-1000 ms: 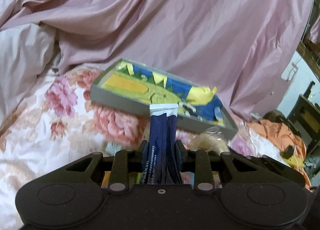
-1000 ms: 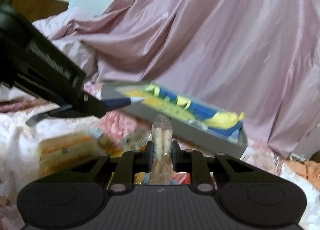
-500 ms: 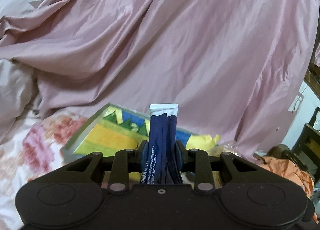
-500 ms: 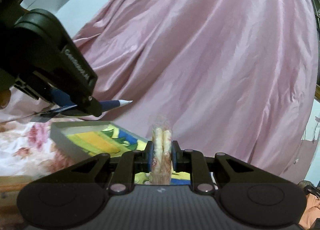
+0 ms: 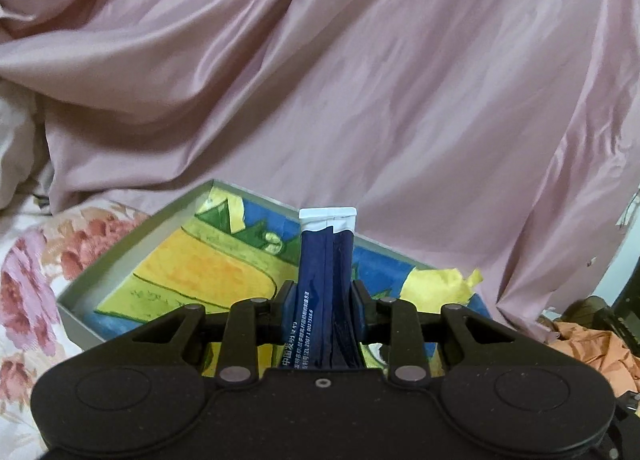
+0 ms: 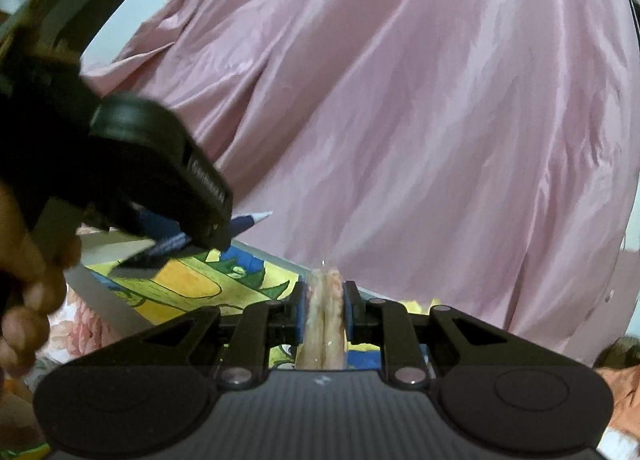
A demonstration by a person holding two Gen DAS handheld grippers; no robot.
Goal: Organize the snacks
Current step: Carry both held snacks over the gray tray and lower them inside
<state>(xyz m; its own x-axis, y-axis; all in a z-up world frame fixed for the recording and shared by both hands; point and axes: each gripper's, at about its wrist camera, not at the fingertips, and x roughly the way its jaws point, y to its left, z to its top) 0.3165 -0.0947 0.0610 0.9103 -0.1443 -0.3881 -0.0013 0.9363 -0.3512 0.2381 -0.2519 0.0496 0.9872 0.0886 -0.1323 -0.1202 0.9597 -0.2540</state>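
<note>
My left gripper (image 5: pixel 326 300) is shut on a dark blue snack stick pack (image 5: pixel 326 280) with a white end, held above a shallow grey box (image 5: pixel 132 236) lined with a yellow, green and blue picture. My right gripper (image 6: pixel 323 308) is shut on a clear packet of pale snack sticks (image 6: pixel 324 316), also above the box (image 6: pixel 256 252). In the right wrist view the left gripper (image 6: pixel 224 236) sits at the left with the blue pack's tip (image 6: pixel 256 218) sticking out.
A pink satin sheet (image 5: pixel 360 80) rises behind the box. The box lies on a floral bedspread (image 5: pixel 28 284). Orange cloth (image 5: pixel 588 344) lies at the right. A hand (image 6: pixel 24 300) holds the left gripper.
Both grippers have moved forward to above the box, which now sits lower and closer in both views. Both still hold their snacks.
</note>
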